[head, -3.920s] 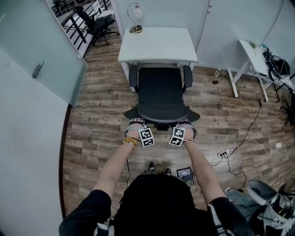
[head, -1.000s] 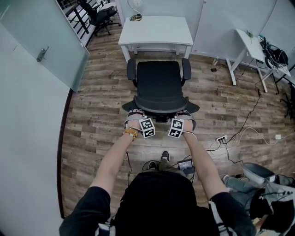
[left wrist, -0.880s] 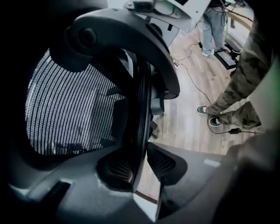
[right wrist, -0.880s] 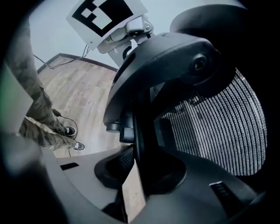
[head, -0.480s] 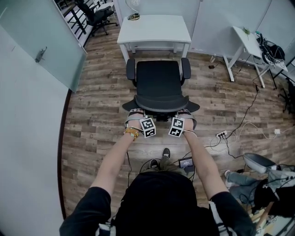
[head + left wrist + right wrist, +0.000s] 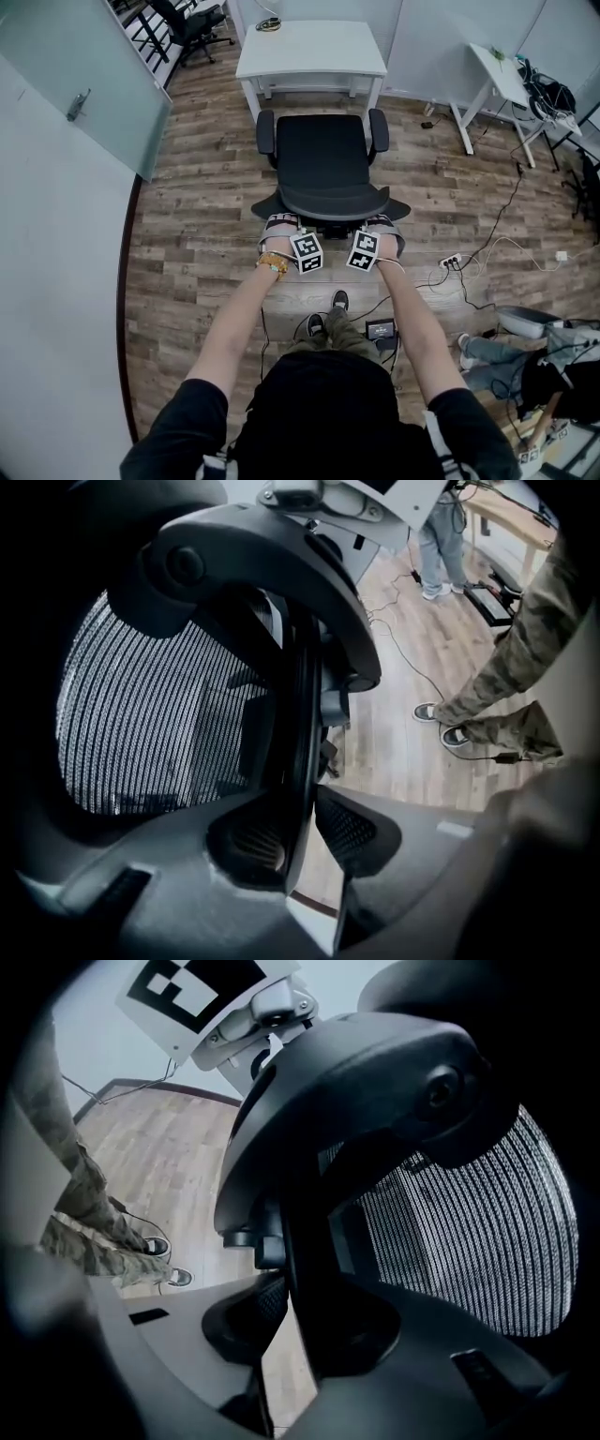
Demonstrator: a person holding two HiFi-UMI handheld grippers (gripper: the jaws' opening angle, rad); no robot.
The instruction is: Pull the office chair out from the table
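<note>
Ahead of the left hand-held gripper (image 6: 279, 223) and right hand-held gripper (image 6: 384, 223), both clamped on its backrest (image 6: 330, 202), the office chair (image 6: 323, 155) faces the surface (image 6: 309, 47).

The black mesh-backed office chair (image 6: 324, 164) shows fine pale stripes through its backrest weave. The rectangular surface (image 6: 309, 47) is plain white. The wood-plank floor (image 6: 187, 253) is streaky brown and grey. The cubes (image 6: 307, 251) carry black-and-white square markers. The trousers (image 6: 525, 649) are olive camouflage, and the beaded bracelet (image 6: 272, 265) is yellow-gold.
</note>
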